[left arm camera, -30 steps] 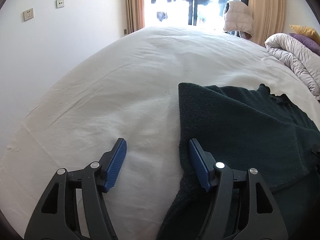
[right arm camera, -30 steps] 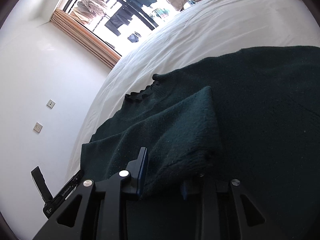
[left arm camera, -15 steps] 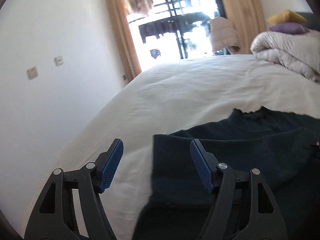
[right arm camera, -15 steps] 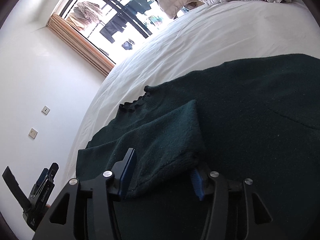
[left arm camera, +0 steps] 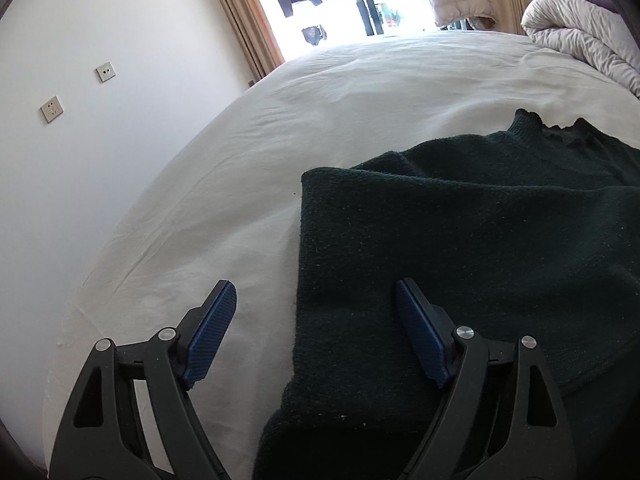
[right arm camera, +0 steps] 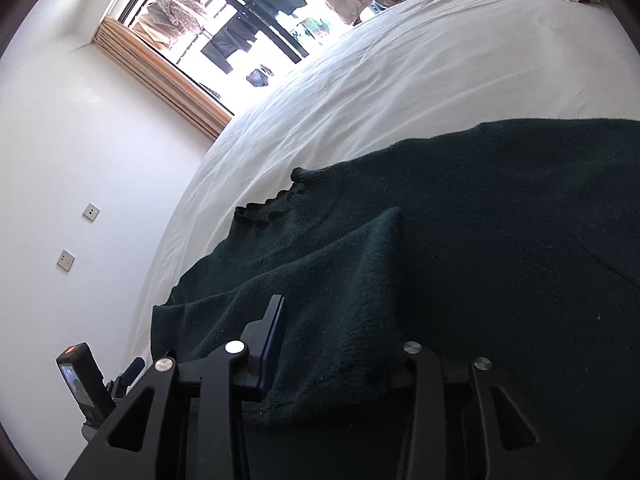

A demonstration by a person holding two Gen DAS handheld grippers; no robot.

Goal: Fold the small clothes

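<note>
Sweater (left arm camera: 460,248), dark green, fuzzy knit, ruffled neckline; lies flat on the white bed sheet (left arm camera: 360,92). One sleeve (right arm camera: 332,292) is folded across the body, its cuff end lying between the fingers of the right gripper (right arm camera: 340,344). Right fingers partly closed, jaws just closing further; left finger's blue pad sits against the sleeve edge, the right finger is hidden under the knit, so whether they pinch it cannot be told. Left gripper (left arm camera: 316,336): fingers spread wide, jaws just opening, straddling the sweater's side edge; left finger over bare sheet, right finger over the knit, nothing gripped. Rolled duvet (left arm camera: 580,28) far beyond.
</note>
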